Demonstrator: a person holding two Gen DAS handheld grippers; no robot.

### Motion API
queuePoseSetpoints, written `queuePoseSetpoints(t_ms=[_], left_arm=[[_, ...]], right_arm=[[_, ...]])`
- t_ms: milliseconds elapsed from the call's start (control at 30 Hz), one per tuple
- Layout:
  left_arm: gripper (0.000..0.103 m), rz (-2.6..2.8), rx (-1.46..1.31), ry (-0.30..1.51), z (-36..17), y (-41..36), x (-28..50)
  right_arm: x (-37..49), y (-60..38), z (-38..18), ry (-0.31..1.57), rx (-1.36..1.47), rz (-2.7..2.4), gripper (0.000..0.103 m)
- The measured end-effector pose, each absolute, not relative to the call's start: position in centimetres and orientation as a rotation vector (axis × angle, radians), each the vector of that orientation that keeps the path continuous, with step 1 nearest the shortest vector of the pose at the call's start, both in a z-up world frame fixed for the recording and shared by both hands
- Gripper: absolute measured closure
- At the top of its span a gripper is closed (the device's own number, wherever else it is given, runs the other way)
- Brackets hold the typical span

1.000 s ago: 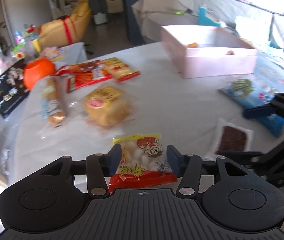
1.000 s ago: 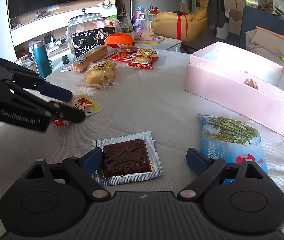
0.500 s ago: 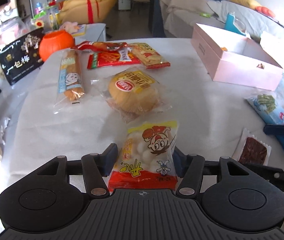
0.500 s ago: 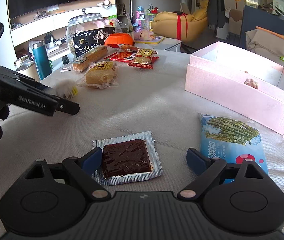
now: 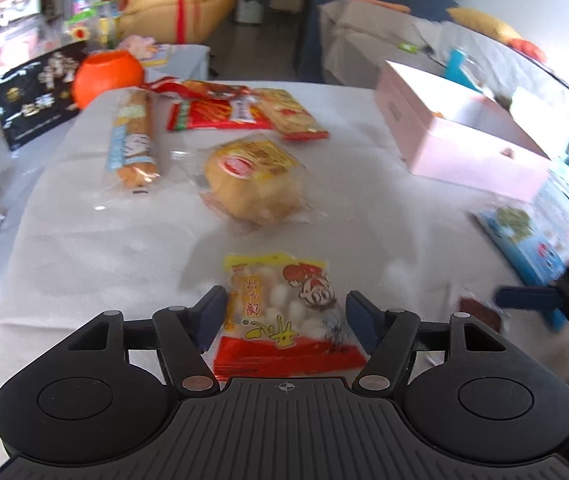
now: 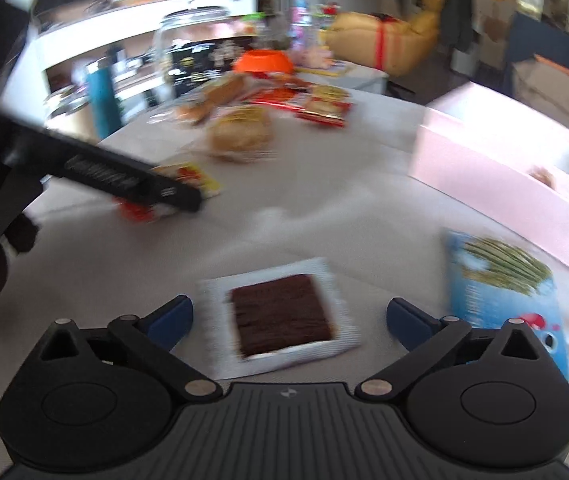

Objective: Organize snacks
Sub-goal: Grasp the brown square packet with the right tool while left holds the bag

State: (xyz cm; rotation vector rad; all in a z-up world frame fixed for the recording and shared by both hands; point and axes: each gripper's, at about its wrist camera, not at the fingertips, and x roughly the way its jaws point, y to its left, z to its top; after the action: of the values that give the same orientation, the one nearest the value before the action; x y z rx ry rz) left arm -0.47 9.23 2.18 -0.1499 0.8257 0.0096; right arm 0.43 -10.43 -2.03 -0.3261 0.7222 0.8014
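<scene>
My left gripper (image 5: 286, 312) is shut on a yellow-and-red candy packet (image 5: 284, 312) and holds it above the white-clothed table (image 5: 124, 248). The packet also shows in the right wrist view (image 6: 182, 184), pinched by the left gripper (image 6: 188, 198). My right gripper (image 6: 288, 320) is open, its jaws either side of a dark brown bar in a silver wrapper (image 6: 280, 316) lying on the cloth. The open pink box (image 5: 456, 136) stands at the right, also in the right wrist view (image 6: 504, 176).
A bun packet (image 5: 256, 180), a long bread stick packet (image 5: 132, 140), red and yellow snack packets (image 5: 240, 112) and an orange bowl (image 5: 106, 74) lie further back. A blue seaweed packet (image 6: 504, 292) lies right of the brown bar. A teal bottle (image 6: 102, 100) stands beyond the table's left edge.
My left gripper has lifted the candy packet off the cloth and turned toward the far snacks. The right wrist view has shifted slightly and blurred; the brown bar stays between its open jaws.
</scene>
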Motion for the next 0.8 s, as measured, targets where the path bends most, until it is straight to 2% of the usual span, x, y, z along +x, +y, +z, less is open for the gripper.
queuePoseSetpoints(t_ms=[167, 400, 433, 500, 567, 800], left_arm=[[0.032, -0.036, -0.105, 0.823, 2.0, 8.3, -1.7], [0.033, -0.040, -0.216, 0.816, 2.1, 9.5, -1.9], [0.033, -0.037, -0.217, 0.816, 2.1, 9.5, -1.9], [0.033, -0.031, -0.209, 0.815, 2.1, 9.3, -1.9], [0.033, -0.029, -0.202, 0.814, 2.1, 9.2, -1.9], [0.033, -0.029, -0.190, 0.807, 2.0, 9.1, -2.0]], right_arm=[[0.6, -11.0, -1.8, 0.748, -0.326, 0.834, 0.000], [0.5, -13.7, -1.4, 0.733, -0.343, 0.674, 0.001], [0.3, -13.8, -1.2, 0.716, -0.353, 0.639, 0.003], [0.2, -14.0, -0.9, 0.726, -0.328, 0.639, 0.016], [0.7, -14.3, -0.5, 0.793, -0.221, 0.697, 0.023], [2.7, -11.9, -0.7, 0.828, -0.110, 0.664, 0.024]])
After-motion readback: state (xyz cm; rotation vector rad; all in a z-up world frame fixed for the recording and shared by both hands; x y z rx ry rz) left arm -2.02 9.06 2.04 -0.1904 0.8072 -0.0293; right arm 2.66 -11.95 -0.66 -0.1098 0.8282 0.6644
